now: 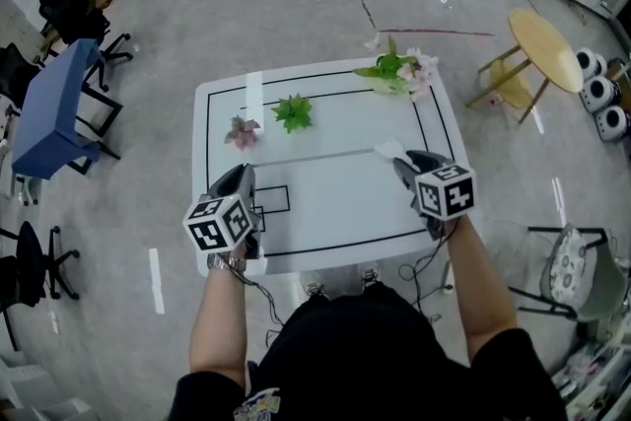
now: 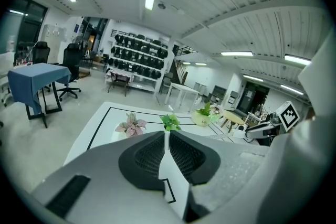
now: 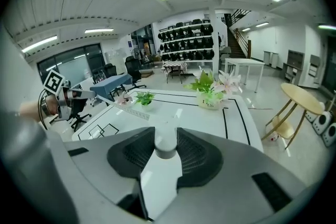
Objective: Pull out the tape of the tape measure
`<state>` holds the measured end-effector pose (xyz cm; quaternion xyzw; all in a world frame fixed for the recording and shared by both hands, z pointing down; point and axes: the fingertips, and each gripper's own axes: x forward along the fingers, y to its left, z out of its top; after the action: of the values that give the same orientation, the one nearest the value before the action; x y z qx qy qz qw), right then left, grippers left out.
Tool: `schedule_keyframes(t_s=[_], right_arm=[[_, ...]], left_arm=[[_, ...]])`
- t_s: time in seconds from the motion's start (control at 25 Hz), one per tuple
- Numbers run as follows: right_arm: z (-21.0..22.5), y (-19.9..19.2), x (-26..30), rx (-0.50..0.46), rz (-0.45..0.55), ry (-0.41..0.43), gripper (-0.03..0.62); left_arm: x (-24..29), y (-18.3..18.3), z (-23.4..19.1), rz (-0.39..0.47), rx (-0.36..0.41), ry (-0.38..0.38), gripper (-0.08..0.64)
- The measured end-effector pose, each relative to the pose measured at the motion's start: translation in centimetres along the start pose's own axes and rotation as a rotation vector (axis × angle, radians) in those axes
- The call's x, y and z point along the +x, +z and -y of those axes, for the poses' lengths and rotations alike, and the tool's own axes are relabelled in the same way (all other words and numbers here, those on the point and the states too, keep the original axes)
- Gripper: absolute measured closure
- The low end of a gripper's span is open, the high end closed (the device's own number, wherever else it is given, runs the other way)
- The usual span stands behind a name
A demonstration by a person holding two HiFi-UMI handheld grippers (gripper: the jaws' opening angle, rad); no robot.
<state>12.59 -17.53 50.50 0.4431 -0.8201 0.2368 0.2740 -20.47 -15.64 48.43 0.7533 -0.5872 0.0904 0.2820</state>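
Note:
A pale tape (image 1: 315, 159) stretches across the white table (image 1: 325, 212) between my two grippers. My left gripper (image 1: 243, 178) is at the table's left front, shut on the tape's thin end (image 2: 167, 140). My right gripper (image 1: 404, 163) is at the right, shut on the small round white tape measure case (image 3: 165, 145), which shows at its tips (image 1: 388, 150). In the right gripper view the marked tape (image 3: 128, 112) runs from the case towards the left gripper (image 3: 71, 95). In the left gripper view the tape (image 2: 220, 135) leads towards the right gripper (image 2: 261, 131).
Three small plants stand along the table's far side: a pink-leaved one (image 1: 242, 131), a green one (image 1: 294, 111) and a flower pot (image 1: 399, 72). A round wooden table (image 1: 545, 47) is to the right, and a blue-covered table (image 1: 54, 104) with office chairs to the left.

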Motion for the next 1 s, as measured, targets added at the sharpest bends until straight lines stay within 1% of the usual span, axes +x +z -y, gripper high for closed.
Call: schedule_keyframes(t_s=[0.64,0.84,1.0], right_arm=[[0.2,-1.1,1.3,0.008,-0.028,-0.009,0.465],[0.1,-1.5,2.3,-0.008,-0.037,-0.005,0.464],[0.2,-1.6,3.3,-0.027,-0.043,-0.021,0.463]], left_arm=[[1.5,-1.7,-1.2,-0.042,0.002,0.001,0.526],[2.3,-2.4,-2.0,-0.054,-0.002,0.006,0.526],[3.2,-2.7,-2.7,-0.057,-0.003,0.005,0.526]])
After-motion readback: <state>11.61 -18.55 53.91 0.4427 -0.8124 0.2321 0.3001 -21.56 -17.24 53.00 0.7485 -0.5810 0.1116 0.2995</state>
